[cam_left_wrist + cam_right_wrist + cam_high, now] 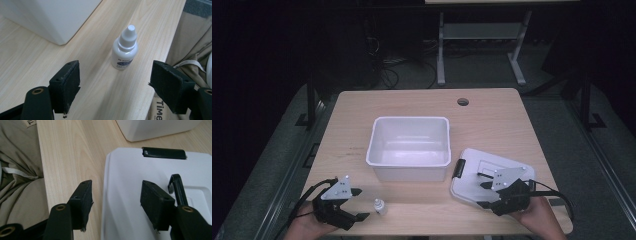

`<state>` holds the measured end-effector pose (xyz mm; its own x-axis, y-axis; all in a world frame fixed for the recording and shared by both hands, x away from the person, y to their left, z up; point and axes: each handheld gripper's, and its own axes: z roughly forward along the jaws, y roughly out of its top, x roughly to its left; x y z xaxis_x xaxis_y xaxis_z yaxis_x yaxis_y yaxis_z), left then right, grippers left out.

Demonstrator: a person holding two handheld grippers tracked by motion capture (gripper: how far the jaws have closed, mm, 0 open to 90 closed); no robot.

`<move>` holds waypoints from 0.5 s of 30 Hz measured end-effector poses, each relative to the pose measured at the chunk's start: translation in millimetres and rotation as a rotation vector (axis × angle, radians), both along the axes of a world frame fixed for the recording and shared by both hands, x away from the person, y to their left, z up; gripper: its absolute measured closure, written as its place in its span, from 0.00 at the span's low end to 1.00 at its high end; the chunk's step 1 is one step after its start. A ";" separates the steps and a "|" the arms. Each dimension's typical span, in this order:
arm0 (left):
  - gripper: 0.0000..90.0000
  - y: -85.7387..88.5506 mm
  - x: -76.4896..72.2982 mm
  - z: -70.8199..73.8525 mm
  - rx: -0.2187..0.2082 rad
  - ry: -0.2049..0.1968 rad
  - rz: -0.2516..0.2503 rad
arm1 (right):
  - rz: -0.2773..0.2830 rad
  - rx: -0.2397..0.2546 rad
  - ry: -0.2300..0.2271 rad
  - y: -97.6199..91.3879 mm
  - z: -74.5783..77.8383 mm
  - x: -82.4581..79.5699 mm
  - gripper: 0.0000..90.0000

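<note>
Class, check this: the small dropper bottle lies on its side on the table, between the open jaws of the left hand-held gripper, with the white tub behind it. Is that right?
Not quite. The bottle stands upright, cap up, as the left gripper view shows. The rest holds: it is on the table, ahead of and between the open jaws of the left hand-held gripper, untouched, with the tub behind it.

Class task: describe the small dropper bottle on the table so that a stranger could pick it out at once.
Start at the big white bin mid-table and come toward the near edge, to its left front. There stands the dropper bottle, upright: small, white, with a pointed cap and a blue label, far smaller than the bin.
</note>
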<state>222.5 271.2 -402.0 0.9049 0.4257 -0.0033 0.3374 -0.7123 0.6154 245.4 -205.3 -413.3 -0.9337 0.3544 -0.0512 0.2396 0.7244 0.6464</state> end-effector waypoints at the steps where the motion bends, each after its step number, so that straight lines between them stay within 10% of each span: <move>1: 0.26 -1.4 0.7 -0.2 0.003 0.005 -0.006 | 0.000 0.003 -0.002 -0.3 0.1 -0.4 0.47; 15: 0.30 -18.7 13.5 -4.0 0.050 0.045 -0.077 | 0.002 -0.003 -0.003 -0.9 -0.9 0.3 0.46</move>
<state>236.0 252.5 -405.9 0.9342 0.3559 -0.0250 0.3071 -0.7665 0.5641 245.6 -206.2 -414.2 -0.9342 0.3526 -0.0548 0.2364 0.7266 0.6452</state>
